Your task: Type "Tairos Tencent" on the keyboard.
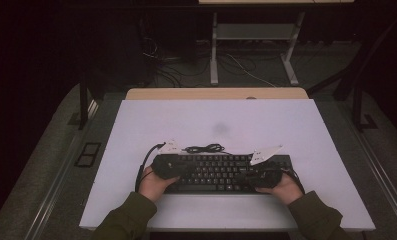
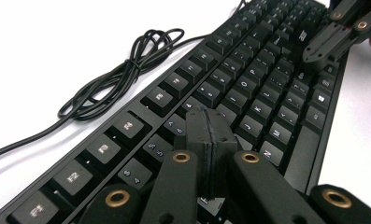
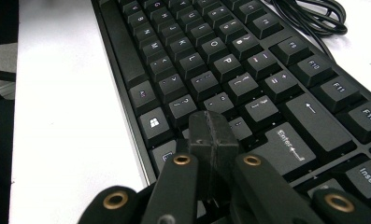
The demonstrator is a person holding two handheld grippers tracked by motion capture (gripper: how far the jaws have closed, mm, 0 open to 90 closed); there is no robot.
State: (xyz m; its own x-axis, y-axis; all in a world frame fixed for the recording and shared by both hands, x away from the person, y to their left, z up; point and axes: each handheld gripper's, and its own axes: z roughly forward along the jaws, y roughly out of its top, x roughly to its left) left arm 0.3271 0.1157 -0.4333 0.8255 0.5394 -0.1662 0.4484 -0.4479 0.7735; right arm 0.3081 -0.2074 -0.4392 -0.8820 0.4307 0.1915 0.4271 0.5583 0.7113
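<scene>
Room dark. Grey carpet floor (image 1: 46, 150). White board (image 1: 266, 115) covered wooden table (image 1: 216, 93). Beyond: metal-legged desk frame (image 1: 256, 35), loose floor cables (image 1: 186, 65).

The wide black plastic keyboard (image 1: 221, 172) blocks the near middle of the white surface (image 1: 216, 120), and its coiled black cable (image 1: 204, 148) lies just behind it. Beyond the cable the surface lies bare to the far edge, as do the strips left and right of the keyboard.
</scene>
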